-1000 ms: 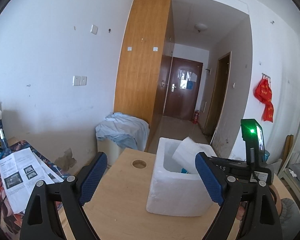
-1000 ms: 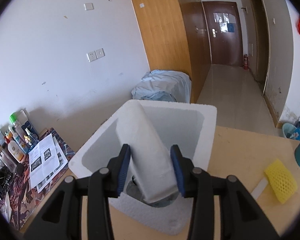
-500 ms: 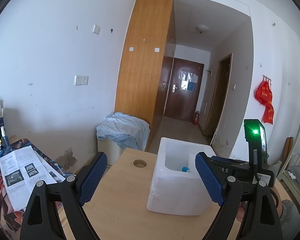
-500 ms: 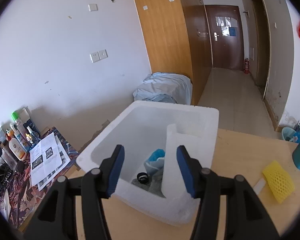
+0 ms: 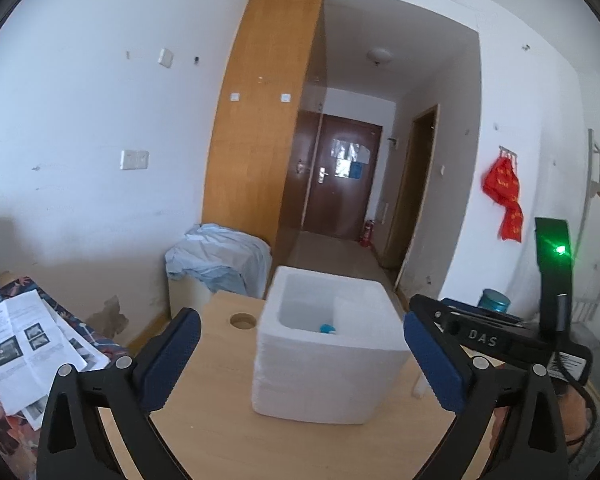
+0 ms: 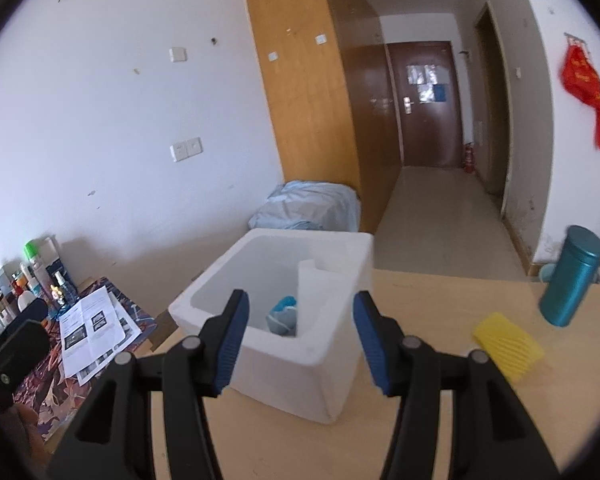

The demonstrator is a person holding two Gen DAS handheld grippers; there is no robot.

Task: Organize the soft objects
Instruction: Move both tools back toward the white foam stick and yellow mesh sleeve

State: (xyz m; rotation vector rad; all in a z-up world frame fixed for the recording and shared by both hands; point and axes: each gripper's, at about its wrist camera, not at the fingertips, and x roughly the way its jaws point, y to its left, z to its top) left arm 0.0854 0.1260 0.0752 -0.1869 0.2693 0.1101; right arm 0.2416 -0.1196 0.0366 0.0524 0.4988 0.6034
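Observation:
A white foam box stands on the wooden table. Inside it a white foam roll leans against the right wall, beside a blue soft item. My right gripper is open and empty, just in front of and above the box. A yellow foam net lies on the table to the right. In the left wrist view the box sits ahead of my left gripper, which is open and empty; the roll and blue item show inside.
A teal cylinder can stands at the table's far right. A round cable hole is in the table left of the box. Papers and bottles lie on a patterned surface to the left. The right gripper's body is right of the box.
My right gripper opened and let go of the white foam roll, which now stands inside the box. The gripper has drawn back and up. The left gripper has barely moved.

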